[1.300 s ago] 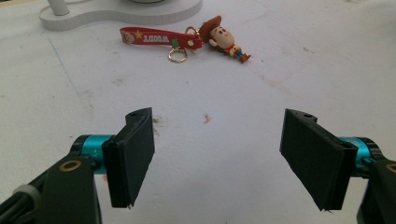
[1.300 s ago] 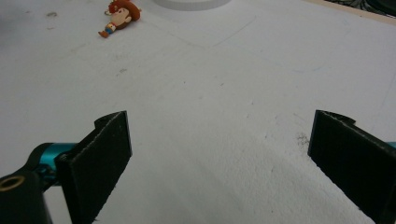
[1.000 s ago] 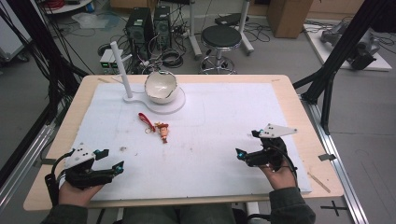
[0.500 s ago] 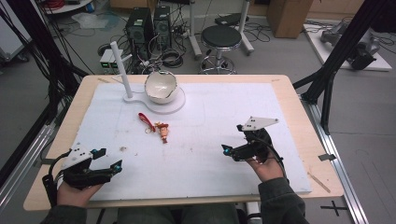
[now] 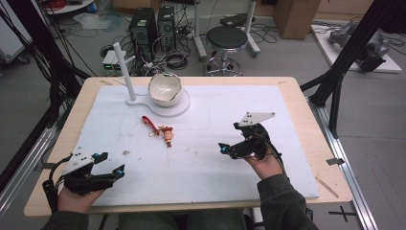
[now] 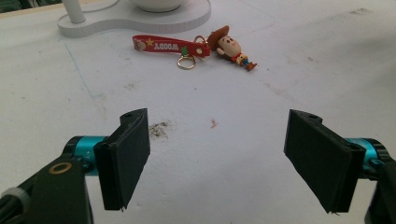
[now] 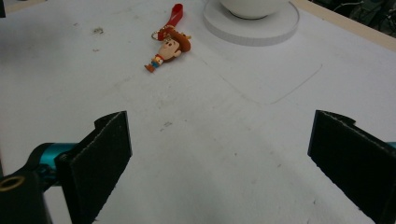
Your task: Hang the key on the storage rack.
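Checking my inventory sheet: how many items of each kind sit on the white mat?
Keychain: 1
Bowl: 1
Stand: 1
Total: 3

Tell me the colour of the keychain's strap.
Red, with white lettering and a yellow star: the strap shows best in the left gripper view.

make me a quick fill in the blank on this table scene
1. The keychain figure hangs on a strap coloured ____.
2. The white bowl sits on a round white ____.
3. Both grippers, left and right, have their fingers ____.
4. The gripper nearer the figure is the ____ one.

Missing words: red; base; open; right
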`<state>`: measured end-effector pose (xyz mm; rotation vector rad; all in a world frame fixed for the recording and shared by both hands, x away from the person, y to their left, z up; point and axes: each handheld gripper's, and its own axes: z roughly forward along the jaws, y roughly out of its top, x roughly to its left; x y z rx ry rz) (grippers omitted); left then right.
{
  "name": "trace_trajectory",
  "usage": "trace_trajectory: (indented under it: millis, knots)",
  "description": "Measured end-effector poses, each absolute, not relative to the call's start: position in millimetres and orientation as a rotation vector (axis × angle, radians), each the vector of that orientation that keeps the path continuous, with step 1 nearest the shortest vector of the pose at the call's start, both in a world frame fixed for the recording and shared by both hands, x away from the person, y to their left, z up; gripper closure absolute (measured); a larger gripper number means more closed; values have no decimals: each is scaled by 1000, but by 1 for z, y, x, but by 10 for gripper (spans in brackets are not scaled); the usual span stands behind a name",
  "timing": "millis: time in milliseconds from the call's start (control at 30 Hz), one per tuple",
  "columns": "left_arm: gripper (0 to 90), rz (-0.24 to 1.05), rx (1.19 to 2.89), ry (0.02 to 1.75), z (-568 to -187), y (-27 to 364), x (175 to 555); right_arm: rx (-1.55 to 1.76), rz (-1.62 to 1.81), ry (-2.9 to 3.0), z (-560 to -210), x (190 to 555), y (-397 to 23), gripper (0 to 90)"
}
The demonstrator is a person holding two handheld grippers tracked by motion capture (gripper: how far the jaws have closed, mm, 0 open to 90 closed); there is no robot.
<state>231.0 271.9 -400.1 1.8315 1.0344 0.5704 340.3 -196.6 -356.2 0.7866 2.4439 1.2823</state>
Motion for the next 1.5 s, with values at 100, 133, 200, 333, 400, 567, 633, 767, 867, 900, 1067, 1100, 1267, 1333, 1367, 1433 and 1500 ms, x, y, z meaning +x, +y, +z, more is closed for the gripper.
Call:
trace_trajectory:
  millis: [100, 133, 200, 333, 400, 567, 633, 767, 867, 900, 1067, 1100, 1267, 1333, 1367, 1433, 1500]
  knots:
    - [231, 571, 1833, 1033, -400, 272, 231, 778, 1298, 2463, -353, 343, -189, 52]
    - [231, 571, 1833, 1033, -400, 272, 231, 776, 1301, 2476, -353, 345, -186, 52]
    - [231, 571, 1834, 1033, -400, 272, 231, 759, 1295, 2490, -353, 347, -181, 52]
    - [231, 570, 1834, 1036, -400, 273, 231, 757, 1295, 2512, -352, 350, -174, 52]
    - [230, 576, 1833, 1039, -400, 273, 231, 759, 1307, 2516, -351, 352, -170, 52]
    - [228, 574, 1831, 1041, -400, 273, 232, 758, 1314, 2519, -349, 357, -162, 52]
    - [228, 573, 1831, 1041, -400, 273, 232, 752, 1310, 2521, -348, 358, -159, 52]
    - [228, 571, 1830, 1040, -400, 274, 232, 745, 1306, 2527, -346, 361, -153, 52]
    - [228, 568, 1827, 1034, -400, 274, 232, 744, 1296, 2533, -345, 362, -148, 52]
    - [227, 567, 1826, 1036, -400, 273, 232, 736, 1298, 2535, -344, 364, -145, 52]
    - [228, 565, 1823, 1037, -400, 274, 232, 716, 1294, 2551, -341, 367, -136, 52]
    - [228, 565, 1821, 1038, -400, 274, 232, 720, 1293, 2556, -341, 367, -134, 52]
    - [228, 566, 1825, 1033, -400, 274, 232, 719, 1302, 2572, -341, 371, -125, 52]
    - [228, 567, 1825, 1033, -400, 274, 231, 716, 1305, 2576, -341, 373, -122, 52]
    - [228, 567, 1825, 1033, -400, 274, 231, 718, 1296, 2580, -341, 374, -120, 52]
    - [228, 567, 1826, 1033, -400, 274, 232, 715, 1296, 2588, -340, 376, -116, 52]
    - [227, 567, 1826, 1032, -400, 274, 232, 708, 1288, 2586, -339, 377, -112, 52]
